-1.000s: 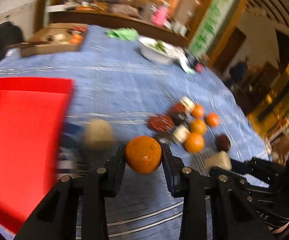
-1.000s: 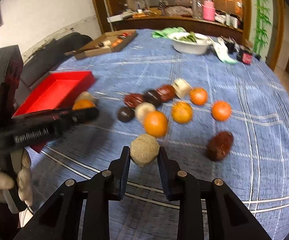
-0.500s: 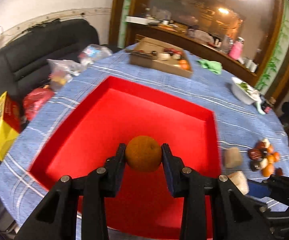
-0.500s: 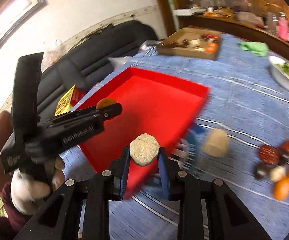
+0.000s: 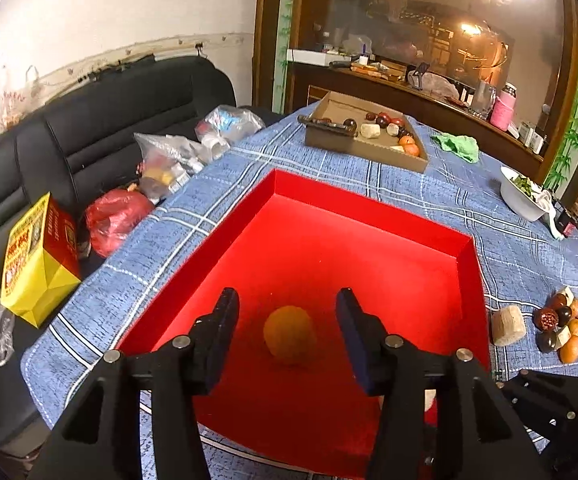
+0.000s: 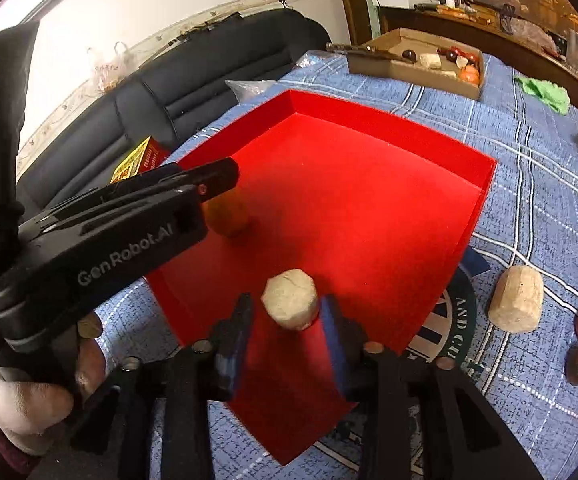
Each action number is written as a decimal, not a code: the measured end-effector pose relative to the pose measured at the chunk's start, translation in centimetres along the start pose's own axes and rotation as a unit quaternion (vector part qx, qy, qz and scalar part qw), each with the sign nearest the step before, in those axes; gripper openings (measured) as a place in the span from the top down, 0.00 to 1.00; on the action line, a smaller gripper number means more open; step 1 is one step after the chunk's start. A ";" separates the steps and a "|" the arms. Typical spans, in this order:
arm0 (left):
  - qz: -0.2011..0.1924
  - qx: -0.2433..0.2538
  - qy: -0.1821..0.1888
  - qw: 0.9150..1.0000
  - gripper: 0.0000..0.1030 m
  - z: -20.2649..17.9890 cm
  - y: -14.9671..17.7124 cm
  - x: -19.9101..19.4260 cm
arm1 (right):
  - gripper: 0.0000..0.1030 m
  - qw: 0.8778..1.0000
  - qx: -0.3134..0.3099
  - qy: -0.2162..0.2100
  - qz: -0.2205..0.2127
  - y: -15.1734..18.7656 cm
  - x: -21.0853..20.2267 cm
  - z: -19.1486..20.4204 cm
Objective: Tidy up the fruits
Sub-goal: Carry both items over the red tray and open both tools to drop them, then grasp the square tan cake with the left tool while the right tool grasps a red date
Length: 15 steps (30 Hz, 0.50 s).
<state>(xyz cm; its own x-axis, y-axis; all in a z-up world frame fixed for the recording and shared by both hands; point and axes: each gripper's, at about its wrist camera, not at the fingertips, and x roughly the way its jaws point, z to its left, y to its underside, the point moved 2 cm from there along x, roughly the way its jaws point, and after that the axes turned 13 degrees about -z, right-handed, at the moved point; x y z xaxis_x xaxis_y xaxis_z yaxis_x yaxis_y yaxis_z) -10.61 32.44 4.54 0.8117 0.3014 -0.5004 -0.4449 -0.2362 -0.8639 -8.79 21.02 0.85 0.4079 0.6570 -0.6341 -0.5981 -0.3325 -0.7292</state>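
Inside the red tray (image 5: pixel 369 216), toward its near side: an orange (image 5: pixel 290 334) on the tray floor, between the spread fingers of the left gripper (image 5: pixel 287 330) but clear of both pads, jaws opening. Same orange (image 6: pixel 227 214) in the right wrist view, half hidden behind the left gripper's (image 6: pixel 209 178) black finger, near the tray's left wall. A short way off, close to the tray's near edge: a pale, rough, faceted lump (image 6: pixel 290 305), between the fingers of the right gripper (image 6: pixel 287 312). Jaws opening here too, a sliver of red showing on the left side of the lump; on the right side, contact with the pad cannot be told. Red tray (image 6: pixel 389 128) otherwise bare, set near the table's left edge on a blue checked cloth (image 5: pixel 429 188).

Just beyond the tray's right wall: a second pale block (image 6: pixel 516 299) on the cloth. Farther right, near the table's right edge: a cluster of small oranges and dark fruits (image 5: pixel 567 330). Toward the far edge: a cardboard box (image 5: pixel 363 138) with more fruit in it, a green rag (image 5: pixel 457 146), a white bowl (image 5: pixel 523 196). Off the left edge: a black sofa (image 5: pixel 89 128) with plastic bags (image 5: pixel 169 160) and a yellow carton (image 5: pixel 35 260). Low left in the right wrist view: a gloved hand (image 6: pixel 25 408) on the left gripper's handle.
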 end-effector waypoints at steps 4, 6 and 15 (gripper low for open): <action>-0.016 0.008 0.004 1.000 0.47 -0.7 -0.5 -1.1 | 0.46 1.000 -0.007 0.008 -0.024 -0.2 -1.6 0.1; -0.023 0.013 0.005 1.000 0.46 -1.2 -0.7 -1.6 | 0.43 0.999 -0.005 0.013 -0.031 -0.1 -2.6 -0.1; -0.034 0.040 0.029 0.998 0.38 -4.3 -1.1 -3.4 | 0.39 0.996 0.037 0.040 -0.066 1.9 -7.5 -3.4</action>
<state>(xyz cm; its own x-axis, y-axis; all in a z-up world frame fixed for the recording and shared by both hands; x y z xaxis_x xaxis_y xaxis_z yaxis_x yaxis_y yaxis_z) -11.26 27.71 7.45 0.8604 0.2605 -0.4380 -0.4150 -0.1407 -0.8989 -10.63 13.17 3.40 0.5381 0.6354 -0.5538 -0.5827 -0.1943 -0.7891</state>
